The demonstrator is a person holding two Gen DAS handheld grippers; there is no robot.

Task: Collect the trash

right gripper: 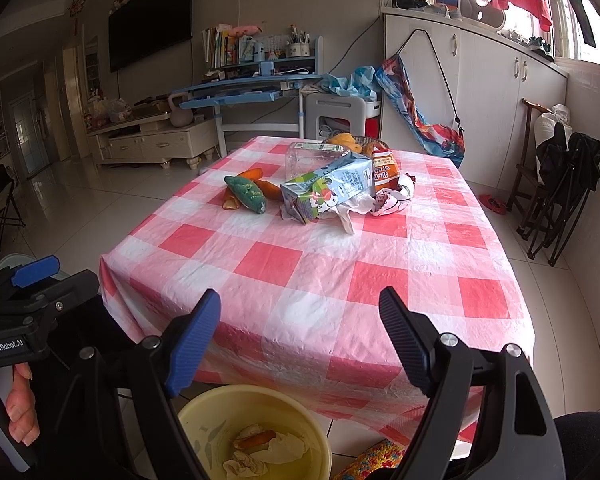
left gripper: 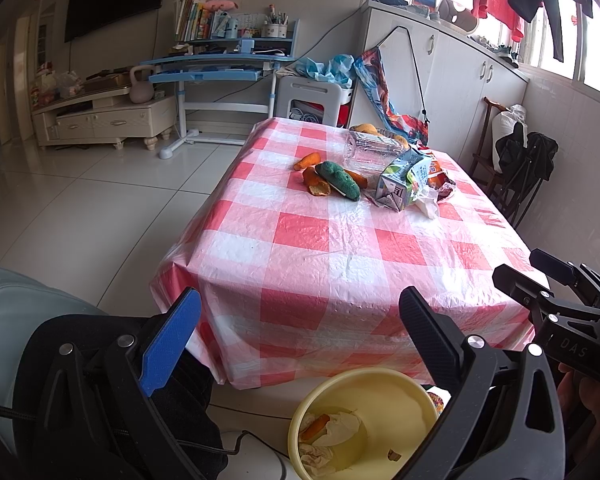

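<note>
Jaws apart on both grippers; only the right wrist view shows red slippers (right gripper: pixel 493 204).

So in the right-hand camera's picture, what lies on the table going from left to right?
Green scrubbing sponge → milk carton → crumpled red-and-white wrapper.

We see the yellow bin (left gripper: pixel 380 400) cut off by the lower edge, and the clear bottle (right gripper: pixel 312 160) partly hidden behind the milk carton (right gripper: pixel 328 192).
</note>
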